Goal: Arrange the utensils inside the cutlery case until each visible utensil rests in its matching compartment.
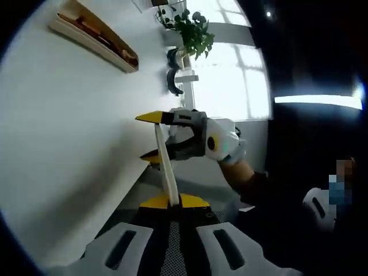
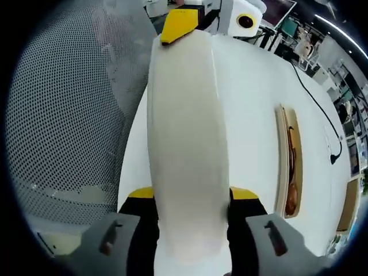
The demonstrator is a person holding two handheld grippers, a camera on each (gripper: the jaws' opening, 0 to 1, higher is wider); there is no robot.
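A long white lid [image 1: 164,167] hangs in the air between both grippers. My left gripper [image 1: 171,201] is shut on one end, where I see the lid edge-on. My right gripper [image 2: 192,195] holds the other end, one yellow-tipped jaw on each long side of the lid's broad face [image 2: 187,126]. In the left gripper view the right gripper [image 1: 152,137] comes in from the right; in the right gripper view the left gripper [image 2: 181,26] sits at the lid's far end. The wooden cutlery case [image 1: 95,34] [image 2: 287,161] lies open on the white table with brown utensils inside.
The white table [image 2: 253,103] stretches around the case. A black cable [image 2: 322,115] runs across it beyond the case. A grey mesh chair back [image 2: 69,115] stands off the table's edge. A potted plant [image 1: 192,31] stands by a bright window.
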